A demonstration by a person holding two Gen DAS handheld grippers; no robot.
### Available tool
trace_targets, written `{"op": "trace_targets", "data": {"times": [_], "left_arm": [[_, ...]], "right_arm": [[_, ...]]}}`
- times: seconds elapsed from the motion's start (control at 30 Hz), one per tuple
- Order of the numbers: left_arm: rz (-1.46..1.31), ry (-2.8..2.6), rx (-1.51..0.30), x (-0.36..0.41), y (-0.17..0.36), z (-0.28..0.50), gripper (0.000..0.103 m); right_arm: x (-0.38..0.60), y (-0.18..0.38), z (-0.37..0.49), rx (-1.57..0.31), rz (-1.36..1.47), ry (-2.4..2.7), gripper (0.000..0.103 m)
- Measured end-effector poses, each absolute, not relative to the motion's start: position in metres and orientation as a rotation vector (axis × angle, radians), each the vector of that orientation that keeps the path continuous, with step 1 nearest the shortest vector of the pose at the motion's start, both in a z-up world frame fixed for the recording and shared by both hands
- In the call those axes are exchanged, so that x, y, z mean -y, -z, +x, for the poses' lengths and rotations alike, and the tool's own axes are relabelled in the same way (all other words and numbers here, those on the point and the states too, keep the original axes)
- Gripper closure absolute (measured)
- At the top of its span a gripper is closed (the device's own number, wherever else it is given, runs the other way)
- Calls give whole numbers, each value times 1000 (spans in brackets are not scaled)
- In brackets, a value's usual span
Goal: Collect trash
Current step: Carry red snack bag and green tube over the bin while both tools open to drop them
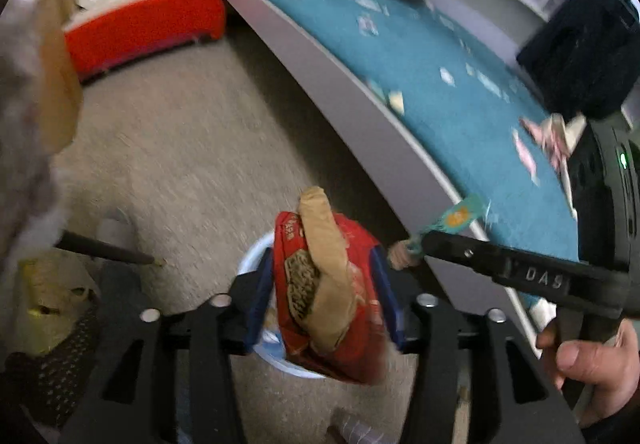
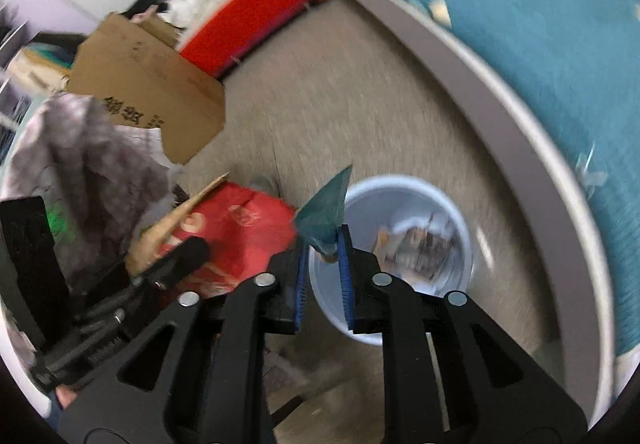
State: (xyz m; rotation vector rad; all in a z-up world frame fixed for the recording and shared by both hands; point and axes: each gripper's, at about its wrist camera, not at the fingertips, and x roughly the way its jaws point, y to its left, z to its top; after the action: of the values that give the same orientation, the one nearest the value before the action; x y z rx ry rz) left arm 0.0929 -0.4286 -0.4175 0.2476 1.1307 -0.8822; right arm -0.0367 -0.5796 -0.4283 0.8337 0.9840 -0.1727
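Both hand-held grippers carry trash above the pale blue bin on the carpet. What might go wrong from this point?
1. The red snack bag with brown paper hangs between the left hand-held gripper's parted pads; it is wide beside the round pale blue plastic bin and may catch the rim.
2. The small teal wrapper in the right hand-held gripper sits over the bin's near edge; being light, it may drift onto the beige carpet.

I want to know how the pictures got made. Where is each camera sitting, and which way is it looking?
Left wrist view: on the left gripper, looking down at the red packet over the bin; a hand with the right gripper shows.
Right wrist view: on the right gripper, looking down at the teal wrapper over the bin.
Shared: bin, red packet, teal wrapper, bed, floor.
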Motion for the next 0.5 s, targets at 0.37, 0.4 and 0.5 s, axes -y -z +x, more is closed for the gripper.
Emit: {"op": "trace_targets", "data": {"times": [0.37,0.4,0.5], "left_arm": [[286,819,-1206,424,439,96,11],[288,817,-1195,425,436,95,11],[329,780,-1120,421,414,89,8]], "right_arm": [[592,431,-52,-974,906,261,6],[592,429,-53,-970,904,267,6],[589,416,-52,-967,873,293,6]]}}
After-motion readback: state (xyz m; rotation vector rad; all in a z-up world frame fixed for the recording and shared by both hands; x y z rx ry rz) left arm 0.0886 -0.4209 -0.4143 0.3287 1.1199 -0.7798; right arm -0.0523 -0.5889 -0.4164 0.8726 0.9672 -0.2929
